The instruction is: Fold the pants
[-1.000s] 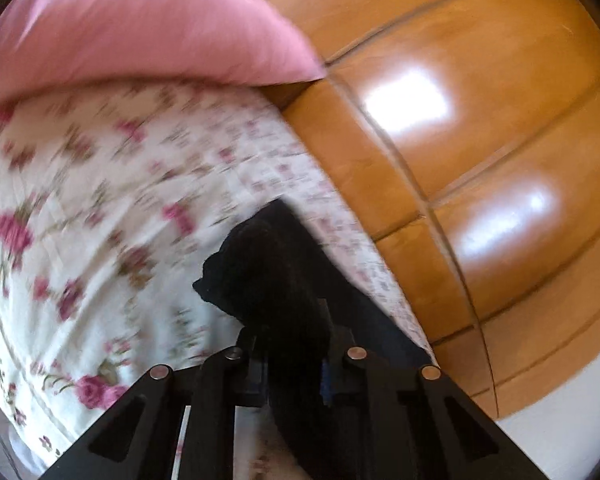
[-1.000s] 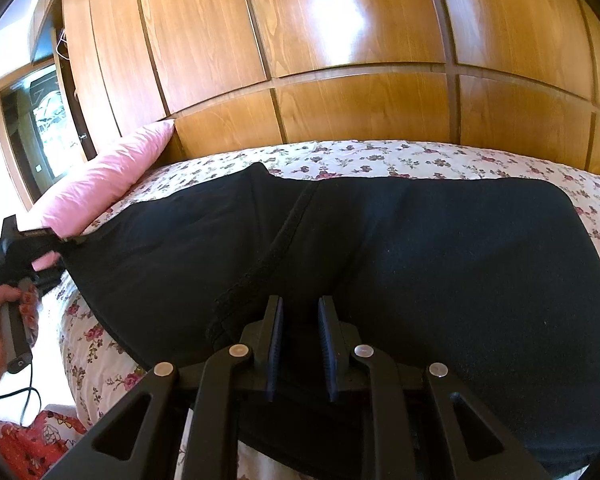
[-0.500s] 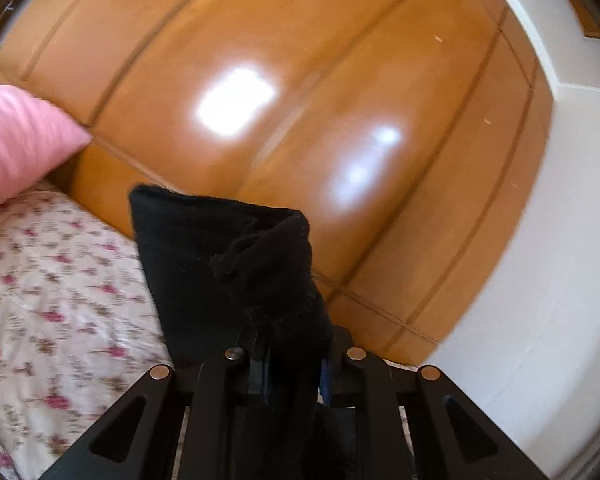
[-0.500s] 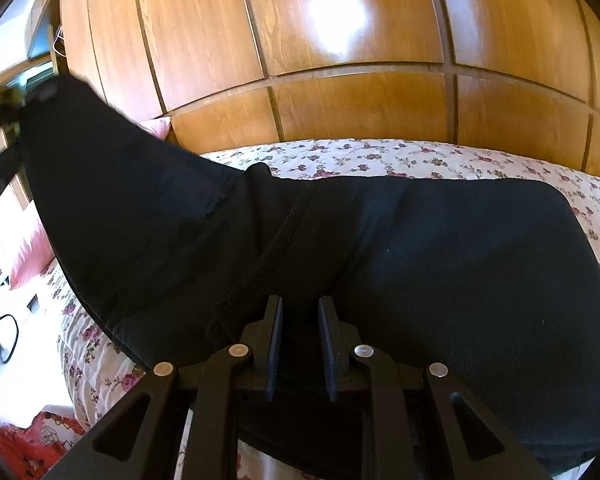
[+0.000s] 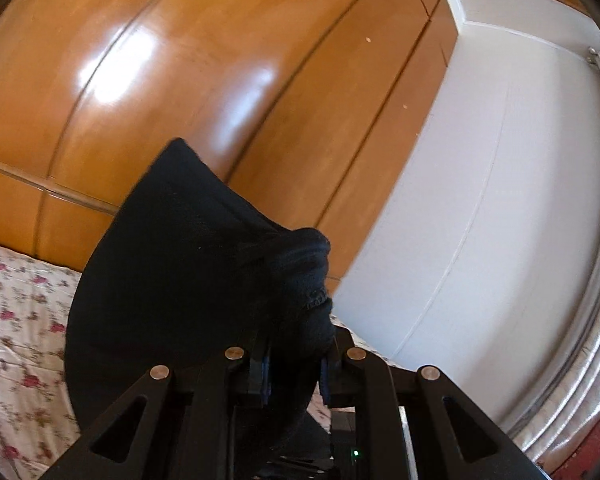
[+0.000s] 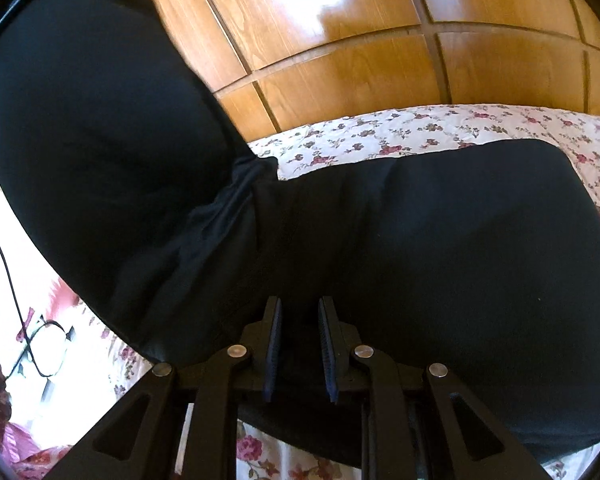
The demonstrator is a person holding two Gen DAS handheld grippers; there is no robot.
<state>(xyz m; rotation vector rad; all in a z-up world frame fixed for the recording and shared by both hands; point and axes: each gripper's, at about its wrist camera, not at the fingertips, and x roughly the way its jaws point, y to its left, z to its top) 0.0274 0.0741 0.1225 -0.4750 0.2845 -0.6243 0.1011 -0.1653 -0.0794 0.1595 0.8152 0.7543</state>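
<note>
Both tongs, left [image 5: 294,360] and right [image 6: 299,344], clamped on black pants [image 6: 420,240].

Left claw [image 5: 296,364] clamped and raised; right claw [image 6: 299,344] narrowly parted, angled downward

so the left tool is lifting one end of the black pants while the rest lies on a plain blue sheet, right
Not quite. The sheet is white with small pink and red flowers, not plain blue; the right wrist view shows it behind the black pants spread on the bed. The rest holds: in the left wrist view the left tool grips a bunched end of the pants, raised off the bed.
</note>
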